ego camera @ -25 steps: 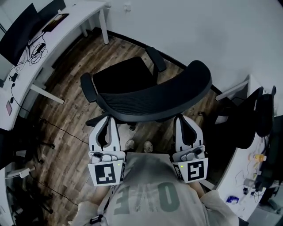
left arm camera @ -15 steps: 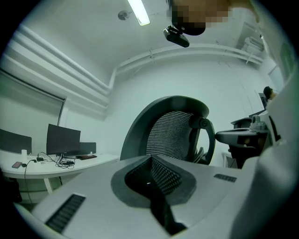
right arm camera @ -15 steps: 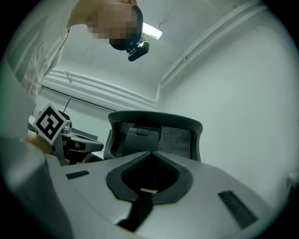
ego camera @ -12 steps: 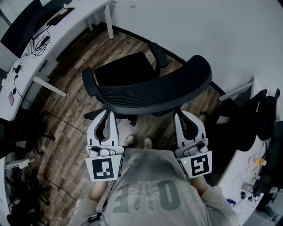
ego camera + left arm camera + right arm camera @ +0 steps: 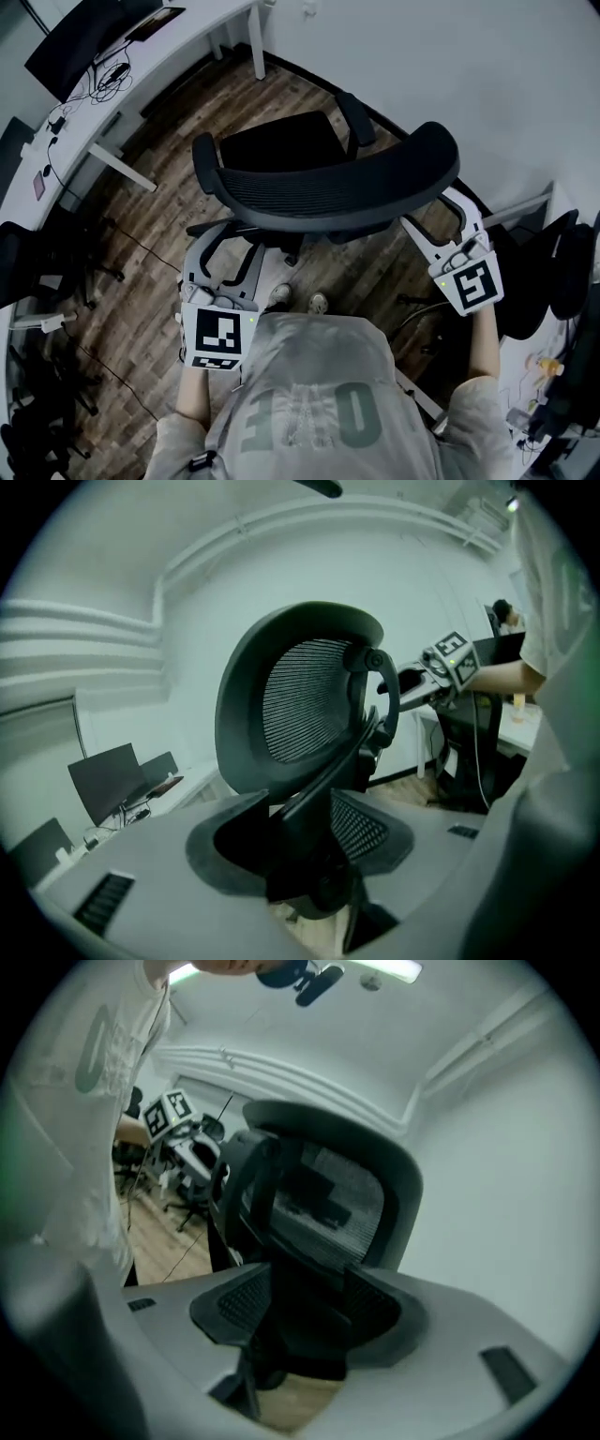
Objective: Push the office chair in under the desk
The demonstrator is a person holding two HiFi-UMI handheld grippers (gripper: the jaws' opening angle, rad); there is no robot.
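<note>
The black mesh office chair stands out on the wood-plank floor at the centre of the head view, backrest toward the person and seat toward the top of the frame. It is well apart from the white table that curves along the upper left, and no part of it is under the table. The left gripper sits low at the chair's lower left, below the backrest. Its jaws have just been opening and now stand released and wide; in the left gripper view the chair's dark frame fills the gap between them, with no pad seen pressing on it. The right gripper, at the right end of the backrest, has likewise just been opening and is spread. Its own view shows the backrest edge looming in the gap, not clamped. A dark monitor and loose cables lie on the table. The person's grey shirt fills the bottom of the frame.
</note>
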